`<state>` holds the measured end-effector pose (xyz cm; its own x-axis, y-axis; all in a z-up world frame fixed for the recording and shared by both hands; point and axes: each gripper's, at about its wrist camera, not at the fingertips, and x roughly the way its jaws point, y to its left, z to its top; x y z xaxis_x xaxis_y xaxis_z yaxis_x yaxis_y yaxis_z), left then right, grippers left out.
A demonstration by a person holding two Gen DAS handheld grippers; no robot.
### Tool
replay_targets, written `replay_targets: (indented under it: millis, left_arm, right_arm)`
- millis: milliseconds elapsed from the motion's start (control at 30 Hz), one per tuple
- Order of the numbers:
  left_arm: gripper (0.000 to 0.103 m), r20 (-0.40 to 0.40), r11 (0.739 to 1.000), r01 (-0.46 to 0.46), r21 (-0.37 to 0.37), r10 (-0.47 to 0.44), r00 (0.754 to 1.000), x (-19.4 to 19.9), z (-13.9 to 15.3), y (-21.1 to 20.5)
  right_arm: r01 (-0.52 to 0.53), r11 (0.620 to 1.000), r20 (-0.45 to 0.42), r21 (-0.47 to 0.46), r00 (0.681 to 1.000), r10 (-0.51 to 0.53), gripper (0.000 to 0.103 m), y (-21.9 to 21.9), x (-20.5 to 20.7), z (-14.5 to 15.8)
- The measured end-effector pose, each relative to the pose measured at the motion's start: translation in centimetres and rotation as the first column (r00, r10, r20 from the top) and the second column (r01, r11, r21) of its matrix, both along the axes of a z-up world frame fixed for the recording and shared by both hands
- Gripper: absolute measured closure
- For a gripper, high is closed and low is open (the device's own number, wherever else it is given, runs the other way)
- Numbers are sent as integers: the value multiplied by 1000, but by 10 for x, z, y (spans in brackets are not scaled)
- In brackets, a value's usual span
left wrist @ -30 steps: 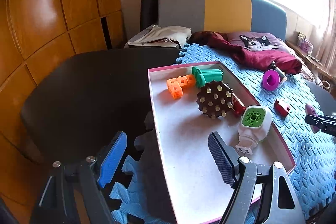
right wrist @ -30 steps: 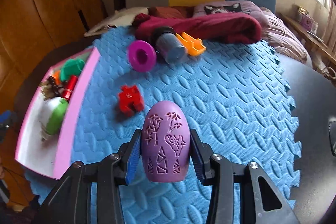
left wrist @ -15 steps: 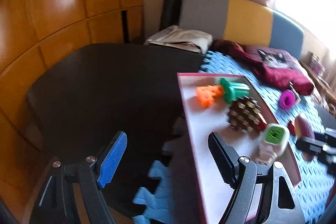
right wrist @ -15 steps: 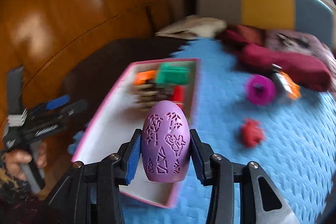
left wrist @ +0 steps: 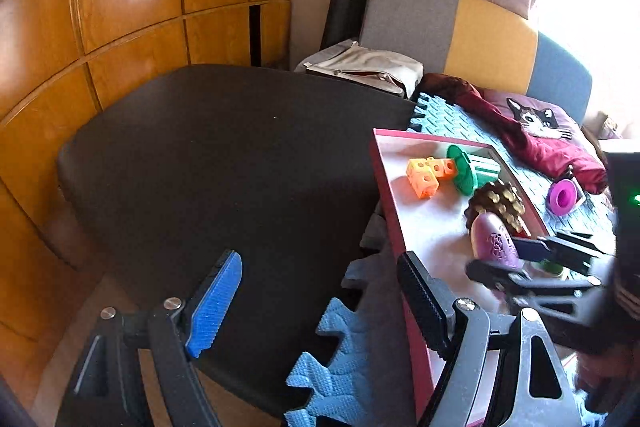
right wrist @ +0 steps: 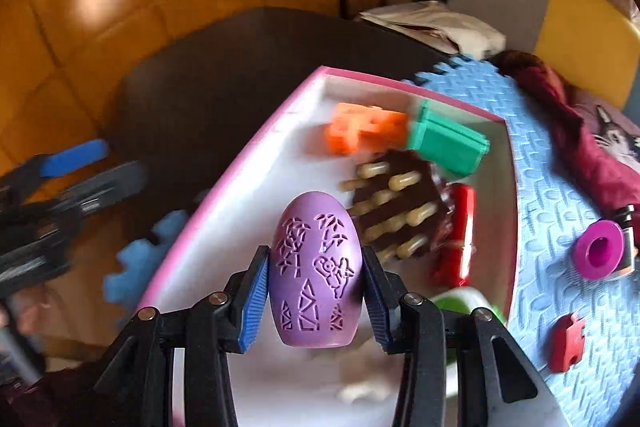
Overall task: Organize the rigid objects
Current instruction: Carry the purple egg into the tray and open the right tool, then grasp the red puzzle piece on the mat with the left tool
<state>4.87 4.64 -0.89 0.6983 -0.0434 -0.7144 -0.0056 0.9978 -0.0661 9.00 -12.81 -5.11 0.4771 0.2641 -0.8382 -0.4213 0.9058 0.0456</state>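
A purple carved egg is being gripped between the pads of the right gripper, low in the frame's center, over the pink-rimmed tray. The left gripper is being held wide open, empty, at the lower left.

No lettering, label, brand or number can be read on anything here.

purple egg: engraved with patterns, standing upright, pinched between the right claw pads, hanging over the tray
tray: pink-rimmed, white inside, lying on the blue foam mat
tray contents: orange block piece, green piece, brown pegged piece, red piece, all lying at the far end
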Motion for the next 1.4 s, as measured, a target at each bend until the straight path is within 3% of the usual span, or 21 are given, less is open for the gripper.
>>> replay_targets:
  millis: [533,833,1133,1400]
  left_arm:
    - [21,0,1000,27,8,-27,1000,-3,2,-10]
    - [20,12,999,48,20,-48,999,-8,6,-17]
    - [20,14,997,75,28,-76,997,-9,8,-26]
    - [20,11,996,89,27,-89,996,-8,9,-34]
  right_arm:
    - [50,990,-3,128,999,-50,56,-20,-3,9]
    - [77,977,63,201,994,-92,56,-40,-22,32]
    - [174,958,122,229,971,-205,56,-86,-32,54]
    - [328,923,140,201,923,-358,56,-159,-39,57]
